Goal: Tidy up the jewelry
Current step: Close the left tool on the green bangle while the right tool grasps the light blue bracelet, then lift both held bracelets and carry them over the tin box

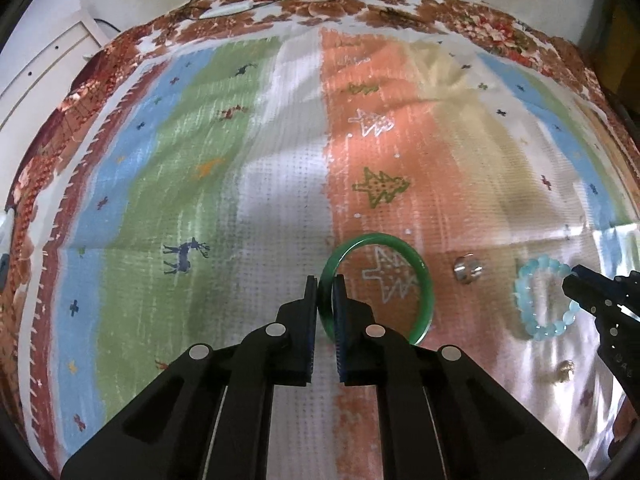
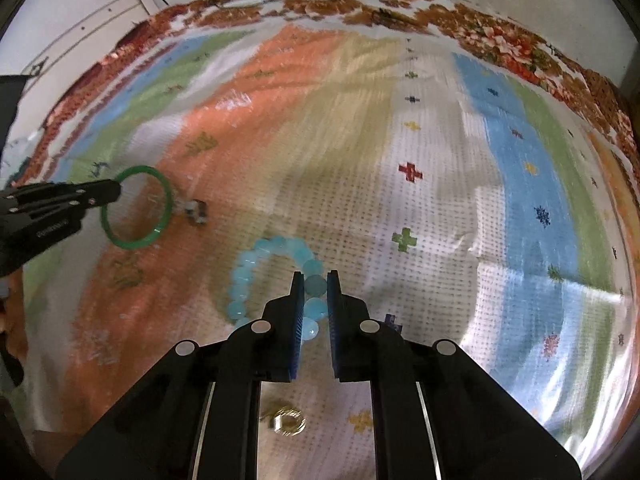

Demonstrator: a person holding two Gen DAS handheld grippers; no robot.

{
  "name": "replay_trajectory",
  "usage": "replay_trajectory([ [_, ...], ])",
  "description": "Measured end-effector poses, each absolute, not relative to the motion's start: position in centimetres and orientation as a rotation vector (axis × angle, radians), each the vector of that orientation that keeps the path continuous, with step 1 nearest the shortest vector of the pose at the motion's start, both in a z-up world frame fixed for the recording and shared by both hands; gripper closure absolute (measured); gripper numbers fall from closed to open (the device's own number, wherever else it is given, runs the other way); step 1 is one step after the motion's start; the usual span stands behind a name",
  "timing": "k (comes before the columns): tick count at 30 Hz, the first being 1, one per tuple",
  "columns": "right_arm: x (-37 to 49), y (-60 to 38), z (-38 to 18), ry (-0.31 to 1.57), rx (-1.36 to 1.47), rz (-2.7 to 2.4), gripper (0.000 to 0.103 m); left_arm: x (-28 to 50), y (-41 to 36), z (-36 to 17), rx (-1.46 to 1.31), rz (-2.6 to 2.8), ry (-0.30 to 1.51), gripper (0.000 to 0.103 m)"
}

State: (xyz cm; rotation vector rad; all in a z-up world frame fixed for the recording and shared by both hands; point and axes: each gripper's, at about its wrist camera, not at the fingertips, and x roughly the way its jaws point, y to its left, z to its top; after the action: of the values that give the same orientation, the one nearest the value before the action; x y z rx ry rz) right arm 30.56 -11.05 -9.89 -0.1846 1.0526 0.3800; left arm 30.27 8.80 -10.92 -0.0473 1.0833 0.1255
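My left gripper (image 1: 325,282) is shut on the rim of a green bangle (image 1: 424,276), which tilts up off the striped cloth; it also shows in the right wrist view (image 2: 166,200) with the left gripper (image 2: 116,192) on it. My right gripper (image 2: 316,280) is shut on a light-blue bead bracelet (image 2: 256,258), a bead pinched between the pads; the bracelet also shows in the left wrist view (image 1: 528,276) with the right gripper (image 1: 574,276). A silver ring (image 1: 467,268) lies between bangle and bracelet. A gold ring (image 2: 287,422) lies under my right gripper.
A striped cloth with deer and tree prints (image 1: 280,184) covers the table, over a floral cloth (image 1: 320,4). White cables (image 1: 228,10) lie at the far edge. A white cabinet (image 1: 36,72) stands at the left.
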Motion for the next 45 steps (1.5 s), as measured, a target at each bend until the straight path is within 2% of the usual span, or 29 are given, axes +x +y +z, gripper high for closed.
replay_trajectory([
  [17, 26.6, -12.4, -5.7, 0.974, -0.136, 0.395, 0.091, 26.6, 7.0, -6.4, -0.108, 0.077, 1.015, 0.095],
  [26, 24.2, -13.4, -2.1, 0.871, -0.091, 0.428, 0.091, 23.5, 5.7, -4.2, -0.112, 0.052, 0.971, 0.094],
  [45, 18.4, -14.8, 0.8, 0.795, -0.082, 0.456, 0.091, 17.6, 4.5, -1.2, -0.14, 0.009, 0.881, 0.093],
])
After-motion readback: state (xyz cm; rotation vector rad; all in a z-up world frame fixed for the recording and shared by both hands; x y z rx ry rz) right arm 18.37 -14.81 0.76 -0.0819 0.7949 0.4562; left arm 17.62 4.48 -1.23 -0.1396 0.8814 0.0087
